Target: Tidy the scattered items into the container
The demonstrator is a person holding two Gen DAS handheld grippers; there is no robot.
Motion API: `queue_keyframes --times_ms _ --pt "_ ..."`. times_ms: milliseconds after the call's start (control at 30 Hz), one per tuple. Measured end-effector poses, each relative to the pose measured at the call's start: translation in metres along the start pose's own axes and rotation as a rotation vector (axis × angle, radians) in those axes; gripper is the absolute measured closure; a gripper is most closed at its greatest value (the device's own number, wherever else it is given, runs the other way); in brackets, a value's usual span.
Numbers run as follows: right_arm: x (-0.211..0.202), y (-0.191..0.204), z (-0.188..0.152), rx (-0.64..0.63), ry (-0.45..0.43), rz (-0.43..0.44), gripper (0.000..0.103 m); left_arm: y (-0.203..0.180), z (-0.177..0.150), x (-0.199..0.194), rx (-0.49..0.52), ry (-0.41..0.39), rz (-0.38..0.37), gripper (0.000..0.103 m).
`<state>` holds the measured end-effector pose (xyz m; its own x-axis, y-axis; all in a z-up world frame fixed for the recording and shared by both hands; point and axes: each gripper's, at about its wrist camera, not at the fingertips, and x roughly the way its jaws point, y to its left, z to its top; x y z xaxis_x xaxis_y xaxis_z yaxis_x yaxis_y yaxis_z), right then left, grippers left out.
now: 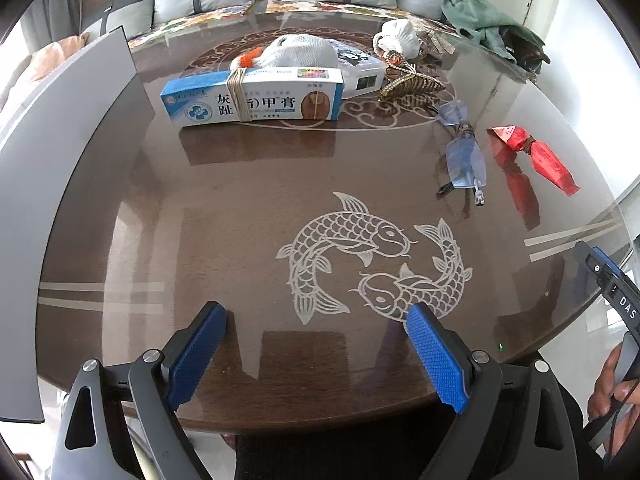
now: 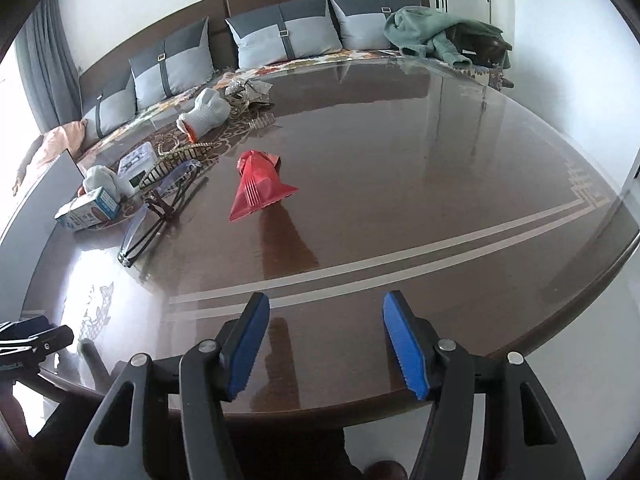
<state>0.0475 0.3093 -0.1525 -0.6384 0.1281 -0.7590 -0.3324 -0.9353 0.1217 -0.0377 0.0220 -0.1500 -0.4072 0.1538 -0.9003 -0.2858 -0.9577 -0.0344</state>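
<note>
Scattered on the glossy brown table [image 1: 248, 208] lie a blue-and-white medicine box [image 1: 256, 98] with a rubber band, a white glove [image 1: 298, 53], a small white box [image 1: 360, 72], a gold hair claw [image 1: 412, 84], blue-tinted glasses [image 1: 464, 148] and a red wrapped packet [image 1: 532, 156]. My left gripper [image 1: 316, 312] hovers open over the near edge, nothing between its blue pads. In the right wrist view the red packet [image 2: 260, 188], glasses [image 2: 160, 208] and medicine box [image 2: 90, 210] lie far ahead to the left. My right gripper [image 2: 326, 302] is open and empty too.
A grey container wall [image 1: 68, 184] rises at the table's left side, also seen as the grey wall [image 2: 32, 216]. A second white glove [image 2: 206, 112] and crumpled foil [image 2: 248, 90] lie far back. A sofa with cushions [image 2: 280, 32] and a green cloth [image 2: 436, 32] stand behind.
</note>
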Motion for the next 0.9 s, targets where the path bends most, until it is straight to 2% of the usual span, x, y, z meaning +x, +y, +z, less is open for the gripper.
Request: queue_keyframes --times_ms 100,133,467,667,900 --pt "-0.001 -0.001 -0.001 0.004 -0.008 0.005 0.042 -0.001 0.0 0.002 0.006 0.009 0.011 0.007" --pt "-0.001 0.0 -0.002 -0.001 -0.009 0.001 0.042 -0.002 0.001 0.003 0.008 0.013 0.015 0.0" --pt "0.0 0.0 -0.001 0.004 -0.018 0.013 0.042 -0.002 0.0 0.007 0.017 0.022 0.024 0.0" --pt "0.005 0.018 -0.004 -0.105 -0.007 -0.082 0.041 -0.002 0.001 0.007 0.02 0.025 0.023 0.0" --pt "0.003 0.01 -0.003 -0.063 -0.015 -0.032 0.039 -0.002 0.002 0.006 0.022 0.029 0.022 0.0"
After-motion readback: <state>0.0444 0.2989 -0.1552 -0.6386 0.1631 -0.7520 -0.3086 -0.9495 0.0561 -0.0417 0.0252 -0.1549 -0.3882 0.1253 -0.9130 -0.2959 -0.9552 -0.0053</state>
